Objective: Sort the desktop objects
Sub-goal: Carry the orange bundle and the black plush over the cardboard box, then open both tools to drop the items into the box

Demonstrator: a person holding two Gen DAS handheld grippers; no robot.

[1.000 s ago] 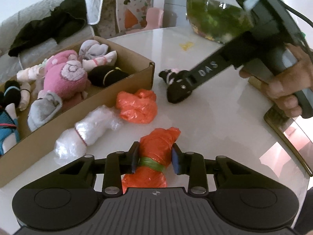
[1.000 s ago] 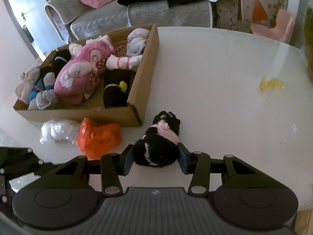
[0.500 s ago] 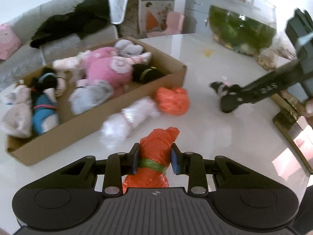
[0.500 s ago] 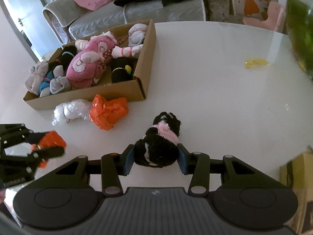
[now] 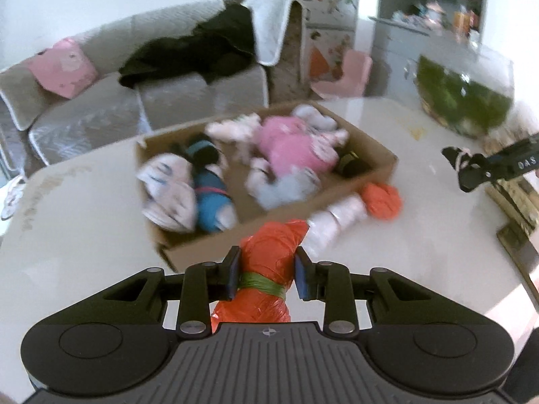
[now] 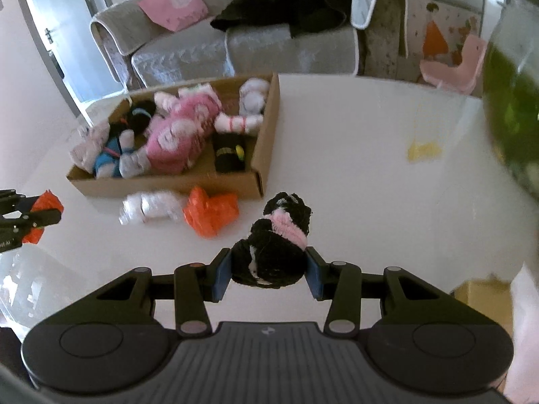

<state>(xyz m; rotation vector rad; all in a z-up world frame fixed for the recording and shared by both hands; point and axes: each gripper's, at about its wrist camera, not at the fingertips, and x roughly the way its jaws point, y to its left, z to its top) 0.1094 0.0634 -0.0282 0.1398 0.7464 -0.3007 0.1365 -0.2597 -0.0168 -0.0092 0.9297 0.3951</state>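
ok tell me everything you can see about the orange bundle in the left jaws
The orange bundle looks like crinkly, glossy plastic bag rolled into a short lump, cinched at its middle by a green band. The left gripper is shut on it at that band, holding it above the white table, in front of the cardboard box.

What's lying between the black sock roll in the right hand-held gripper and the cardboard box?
In the right wrist view, a crumpled orange bag lies between the black sock roll and the cardboard box.
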